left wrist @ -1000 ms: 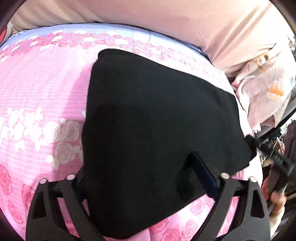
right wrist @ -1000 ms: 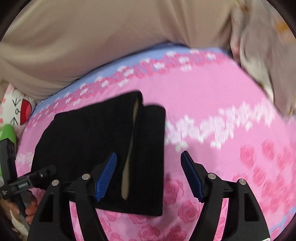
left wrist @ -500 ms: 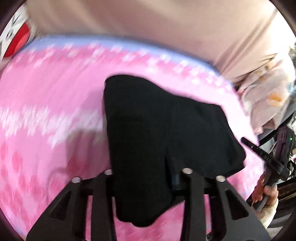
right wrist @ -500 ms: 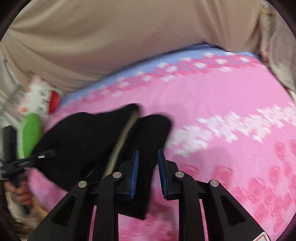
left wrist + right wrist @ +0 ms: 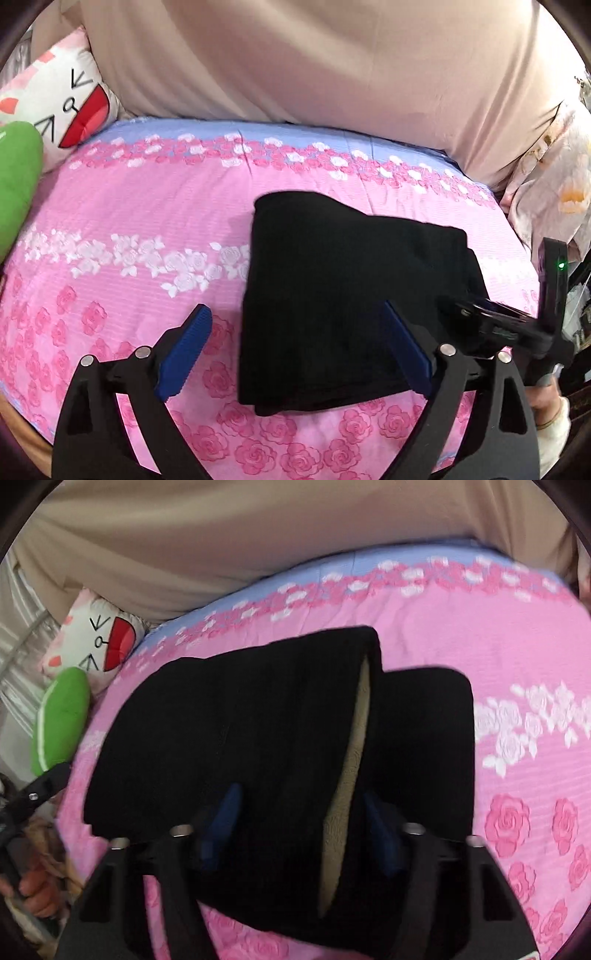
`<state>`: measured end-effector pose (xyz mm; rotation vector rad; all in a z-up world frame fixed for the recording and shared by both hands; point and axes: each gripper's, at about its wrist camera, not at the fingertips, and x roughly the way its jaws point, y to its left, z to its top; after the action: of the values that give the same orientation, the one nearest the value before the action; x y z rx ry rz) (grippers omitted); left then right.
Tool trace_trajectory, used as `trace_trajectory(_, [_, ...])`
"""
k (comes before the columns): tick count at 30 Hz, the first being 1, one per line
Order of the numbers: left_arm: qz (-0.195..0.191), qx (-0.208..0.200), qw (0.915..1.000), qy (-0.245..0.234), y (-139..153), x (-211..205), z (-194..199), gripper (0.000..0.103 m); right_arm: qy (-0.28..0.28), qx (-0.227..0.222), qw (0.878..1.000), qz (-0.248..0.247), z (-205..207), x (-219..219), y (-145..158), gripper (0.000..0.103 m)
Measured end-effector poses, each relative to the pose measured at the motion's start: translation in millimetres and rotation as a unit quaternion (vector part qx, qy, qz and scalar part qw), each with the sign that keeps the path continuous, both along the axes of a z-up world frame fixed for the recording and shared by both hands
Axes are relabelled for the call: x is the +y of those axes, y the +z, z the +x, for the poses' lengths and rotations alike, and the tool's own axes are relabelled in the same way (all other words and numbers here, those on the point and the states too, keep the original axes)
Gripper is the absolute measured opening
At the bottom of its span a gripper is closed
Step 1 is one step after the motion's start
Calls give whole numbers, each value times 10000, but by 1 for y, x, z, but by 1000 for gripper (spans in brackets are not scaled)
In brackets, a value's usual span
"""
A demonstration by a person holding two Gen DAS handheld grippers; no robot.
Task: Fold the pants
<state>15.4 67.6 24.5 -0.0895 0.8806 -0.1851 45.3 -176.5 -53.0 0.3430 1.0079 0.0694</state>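
Observation:
The black pants (image 5: 340,295) lie folded in a thick rectangle on the pink rose-print bed sheet (image 5: 147,206). In the left wrist view my left gripper (image 5: 295,350) is open and empty, its blue pads either side of the fold's left near edge. In the right wrist view the pants (image 5: 240,731) fill the middle, with a beige lining (image 5: 351,768) showing along a slit. My right gripper (image 5: 301,834) is open, its blue pads straddling the near edge of the stacked fabric. The right gripper also shows in the left wrist view (image 5: 491,317) at the pants' right edge.
A beige headboard cushion (image 5: 314,62) runs along the far side. A white cartoon-face pillow (image 5: 62,99) and a green plush (image 5: 14,192) lie at the left. Floral bedding (image 5: 554,192) lies at the right. The bed's near edge is just below the grippers.
Both grippers were shut half a second ago and are now open. The left has let go and drawn back left; the right now straddles the folded edge.

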Motion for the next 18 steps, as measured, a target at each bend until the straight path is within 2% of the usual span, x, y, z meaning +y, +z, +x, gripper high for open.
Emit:
trace_trajectory(1, [13, 44, 10000, 5, -2, -1, 1, 90, 59, -103, 9999, 31, 0, 4, 13, 17])
trace_trajectory(3, [56, 81, 9999, 29, -7, 0, 3, 90, 90, -459, 9986, 265, -15, -1, 43, 17])
trace_trajectory(6, [28, 165, 9998, 78, -15, 1, 4, 90, 20, -689, 9974, -197, -33, -5, 68, 17])
trace_trajectory(8, [43, 307, 9995, 78, -28, -1, 8, 90, -242, -387, 9986, -284, -39, -23, 48, 19])
trace_trajectory(9, [73, 371, 9992, 92, -33, -2, 10, 90, -362, 0, 9986, -385, -37, -32, 24, 26])
trace_trajectory(10, [83, 469, 9988, 91, -40, -4, 13, 90, -395, 266, 9978, -452, -33, -35, 7, 26])
trace_trajectory(12, [81, 611, 9981, 96, -51, -6, 17, 90, -698, 127, 9975, 13, -36, -41, 11, 30])
trace_trajectory(13, [91, 624, 9979, 113, -53, -6, 17, 90, -710, 34, 9974, -80, -35, -36, 23, 31])
trace_trajectory(15, [64, 617, 9980, 134, -54, -5, 18, 93, -486, -455, 9964, -516, -26, -10, 59, 32])
trace_trajectory(17, [69, 591, 9981, 161, -54, -3, 18, 93, -22, -718, 9954, -628, -11, 18, 80, 32])
trace_trajectory(18, [81, 596, 9981, 153, -55, -4, 18, 93, 286, -822, 9948, -534, 2, 34, 86, 31])
